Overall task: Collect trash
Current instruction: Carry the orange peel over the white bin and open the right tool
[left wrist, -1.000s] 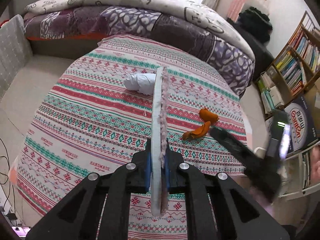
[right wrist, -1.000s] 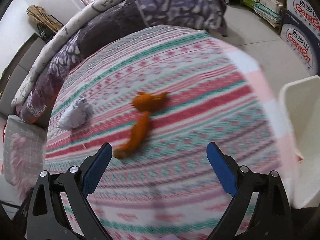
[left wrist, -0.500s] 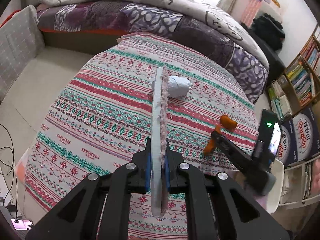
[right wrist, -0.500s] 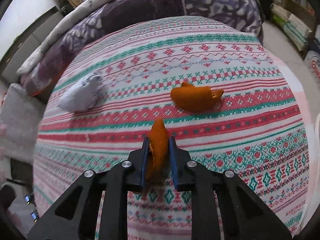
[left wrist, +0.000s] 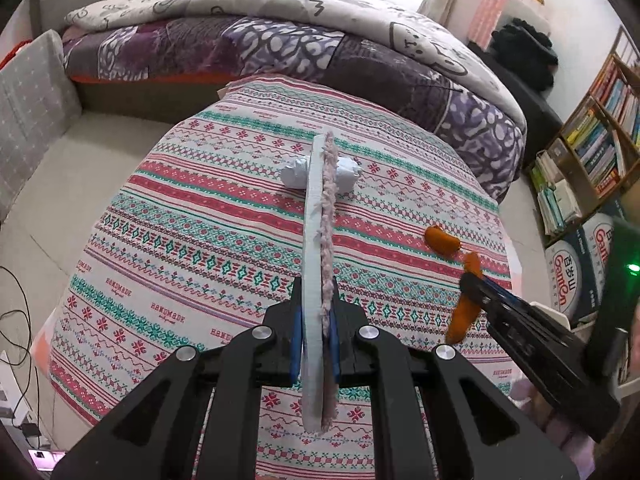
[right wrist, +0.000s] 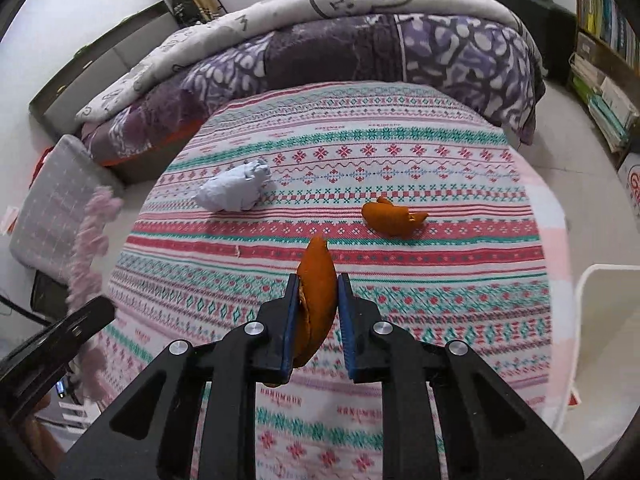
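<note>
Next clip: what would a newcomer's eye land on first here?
Probably the orange peel strip clamped in the right gripper, lifted over the patterned tablecloth. A second peel piece and a crumpled white paper wad lie farther back on the cloth. The left gripper holds a flat pad with pink fringe, edge-on.

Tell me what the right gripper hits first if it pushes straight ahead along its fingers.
Probably the patterned tablecloth itself, just past the orange peel clamped in the right gripper. The second peel piece lies right of that line and the crumpled paper left, though depth is unclear.
</note>
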A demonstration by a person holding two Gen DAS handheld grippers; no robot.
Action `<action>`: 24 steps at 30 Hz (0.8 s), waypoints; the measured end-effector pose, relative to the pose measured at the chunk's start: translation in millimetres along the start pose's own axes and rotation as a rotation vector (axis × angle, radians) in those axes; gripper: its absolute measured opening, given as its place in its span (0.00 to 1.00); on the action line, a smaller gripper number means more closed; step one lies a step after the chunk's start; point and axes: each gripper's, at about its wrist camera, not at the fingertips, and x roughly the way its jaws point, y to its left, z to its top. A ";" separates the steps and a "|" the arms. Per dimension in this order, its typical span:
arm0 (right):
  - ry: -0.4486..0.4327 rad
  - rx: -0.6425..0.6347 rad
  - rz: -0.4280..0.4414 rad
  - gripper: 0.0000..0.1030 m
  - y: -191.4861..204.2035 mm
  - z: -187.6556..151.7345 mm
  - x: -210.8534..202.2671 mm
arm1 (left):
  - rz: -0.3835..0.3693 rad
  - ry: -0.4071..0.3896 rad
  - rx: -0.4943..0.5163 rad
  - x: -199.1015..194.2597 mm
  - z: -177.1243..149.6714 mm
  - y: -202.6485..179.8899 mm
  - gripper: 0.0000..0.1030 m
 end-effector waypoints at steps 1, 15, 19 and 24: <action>-0.002 -0.006 0.002 0.17 -1.0 -1.8 -3.5 | 0.003 0.001 0.008 1.3 -1.1 -2.7 0.10; -0.048 -0.004 0.001 0.17 -32.1 -13.3 -19.5 | 0.030 0.007 0.109 21.6 -17.1 -43.9 0.10; -0.067 0.018 -0.013 0.17 -45.2 -11.8 -28.0 | 0.038 -0.023 0.131 19.8 -17.0 -56.3 0.10; -0.072 0.050 -0.035 0.17 -63.7 -13.1 -36.6 | 0.034 -0.046 0.169 19.1 -18.0 -76.1 0.10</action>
